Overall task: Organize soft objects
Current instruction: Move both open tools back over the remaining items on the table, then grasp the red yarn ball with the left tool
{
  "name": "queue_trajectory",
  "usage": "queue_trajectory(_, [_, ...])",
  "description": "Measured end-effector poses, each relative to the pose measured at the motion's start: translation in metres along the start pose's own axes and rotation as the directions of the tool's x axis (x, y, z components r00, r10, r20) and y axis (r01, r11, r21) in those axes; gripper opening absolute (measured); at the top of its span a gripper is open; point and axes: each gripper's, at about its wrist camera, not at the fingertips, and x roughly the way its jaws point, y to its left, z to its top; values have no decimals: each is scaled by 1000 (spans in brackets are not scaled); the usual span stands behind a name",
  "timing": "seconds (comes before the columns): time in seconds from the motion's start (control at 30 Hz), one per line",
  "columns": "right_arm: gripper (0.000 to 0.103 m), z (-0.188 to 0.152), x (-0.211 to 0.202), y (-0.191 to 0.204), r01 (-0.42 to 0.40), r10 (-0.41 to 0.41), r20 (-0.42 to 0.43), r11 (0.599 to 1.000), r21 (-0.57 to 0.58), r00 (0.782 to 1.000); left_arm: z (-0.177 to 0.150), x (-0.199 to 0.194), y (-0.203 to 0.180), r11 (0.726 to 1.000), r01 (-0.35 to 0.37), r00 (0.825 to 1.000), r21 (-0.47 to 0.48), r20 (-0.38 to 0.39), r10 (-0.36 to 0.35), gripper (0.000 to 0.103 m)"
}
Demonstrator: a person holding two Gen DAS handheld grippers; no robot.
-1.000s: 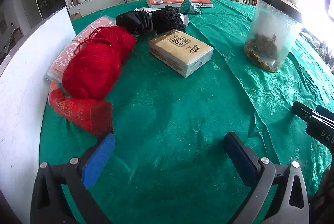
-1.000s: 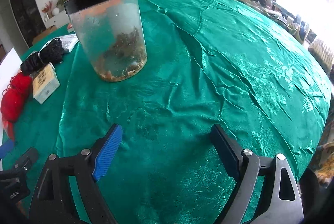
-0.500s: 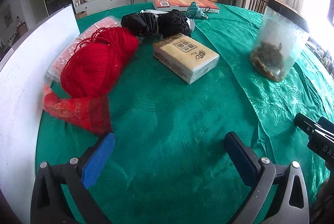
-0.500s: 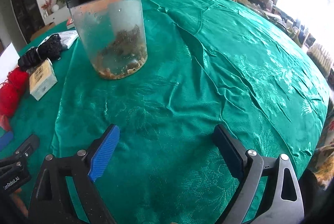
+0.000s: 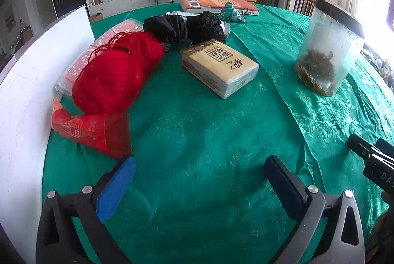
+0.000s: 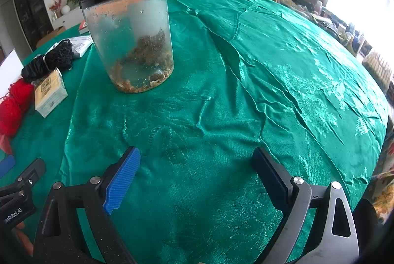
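Our left wrist view sits low and close over the green brocade tablecloth [image 5: 197,136], angled down, facing the far edge where a television stands beyond; a white upright board [image 5: 27,81] lines its left edge. Our right wrist view, equally low and near, faces the cloth's right-hand edge. We share the clear plastic jar with a black lid [image 5: 327,52] [image 6: 130,42], the beige tissue pack [image 5: 219,64] [image 6: 49,91] and the red yarn ball [image 5: 115,74] [image 6: 13,106].

Right gripper [image 6: 195,161] wide apart over bare green tablecloth [image 6: 270,72], nothing between its jaws, just been opening. Beyond, clear jar [image 6: 128,40] with black lid, upright. Far left: tissue pack [image 6: 50,91], red yarn [image 6: 13,108], black bundle [image 6: 49,59].
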Motion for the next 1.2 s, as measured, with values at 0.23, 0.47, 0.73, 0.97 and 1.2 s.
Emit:
queue_trajectory(0.23, [94,-1,1,1,1,-1,7,1000,-1,1000,-5,-5,1,998,39,998,54,-42,-36,103])
queue_trajectory(0.47, [94,-1,1,1,1,-1,10,1000,-1,1000,31,-43,18,997,55,998,60,-23,-54,103])
queue_trajectory(0.73, [94,-2,1,1,1,-1,10,1000,-1,1000,108,19,67,988,-153,972,20,-177,154,102])
queue_trajectory(0.97, [94,-2,1,1,1,-1,10,1000,-1,1000,107,60,65,994,-103,960,41,-259,110,65])
queue_trajectory(1.2, [94,-2,1,1,1,-1,11,1000,-1,1000,104,4,56,996,79,984,-45,-156,-85,46])
